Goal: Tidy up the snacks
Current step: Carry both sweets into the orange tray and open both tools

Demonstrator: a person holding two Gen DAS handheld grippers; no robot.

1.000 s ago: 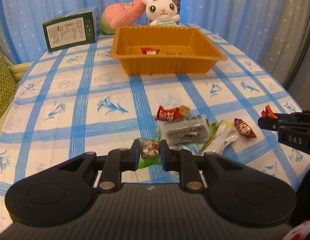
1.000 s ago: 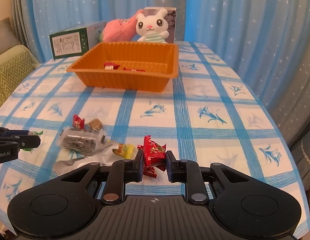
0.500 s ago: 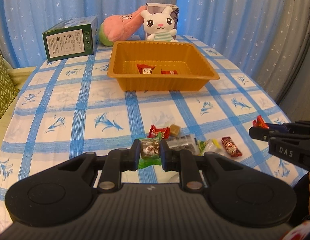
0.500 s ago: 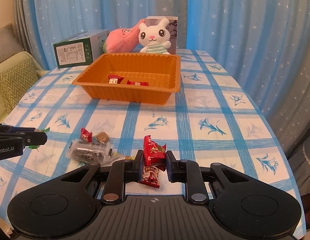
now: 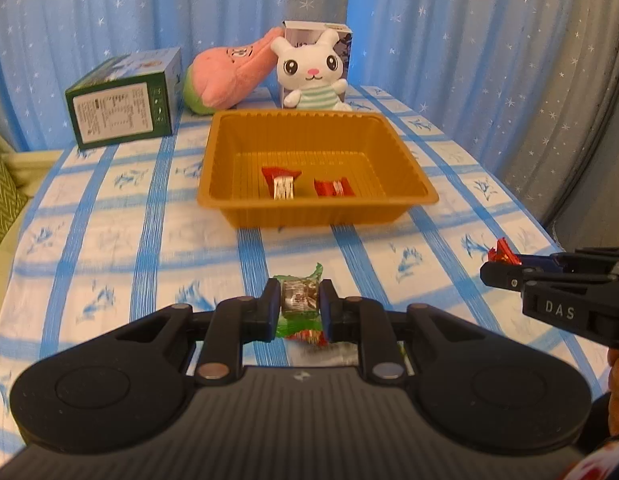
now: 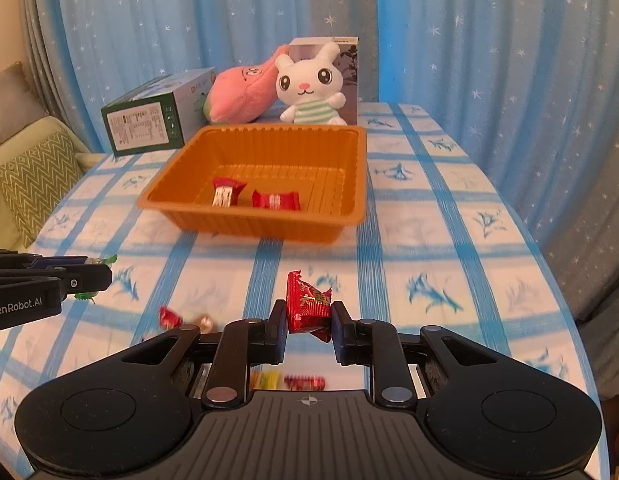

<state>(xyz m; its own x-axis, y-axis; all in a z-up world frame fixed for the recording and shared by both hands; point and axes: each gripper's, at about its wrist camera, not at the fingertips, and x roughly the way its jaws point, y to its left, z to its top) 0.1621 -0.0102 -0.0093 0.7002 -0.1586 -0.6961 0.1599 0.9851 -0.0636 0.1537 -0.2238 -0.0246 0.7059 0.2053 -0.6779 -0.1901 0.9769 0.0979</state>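
Gripping a green-wrapped candy (image 5: 299, 300), the left gripper (image 5: 300, 307) has its jaws closed on the wrapper, whose green ends stick out above and below the pads; the right gripper (image 6: 309, 322) likewise has its jaws closed on a red-wrapped candy (image 6: 307, 308) that stands upright between them; both grippers hang above the tabletop (image 6: 421, 248), which wears a white cloth with blue stripes and blue flower prints; in the left wrist view the right gripper shows at the right edge, a bit of red wrapper at its tip. Below and just behind the right gripper, loose sweets (image 6: 169, 317) lie on the cloth, among them a small red one, a brownish one beside it, and yellow and red pieces half hidden under the gripper body, too blurred to tell apart. Farther on, near the middle of the tabletop, sits an orange tray (image 5: 409, 168); two red-wrapped snacks (image 5: 334, 188) lie on its ribbed floor, near each other. Beyond the tray, at the far edge, stand a green box (image 5: 121, 114) on the left, a pink plush toy (image 5: 229, 76) leaning beside it, and a white plush rabbit (image 5: 311, 74) in front of a pale carton (image 5: 309, 30); blue curtains with white stars (image 5: 429, 20) hang behind everything.
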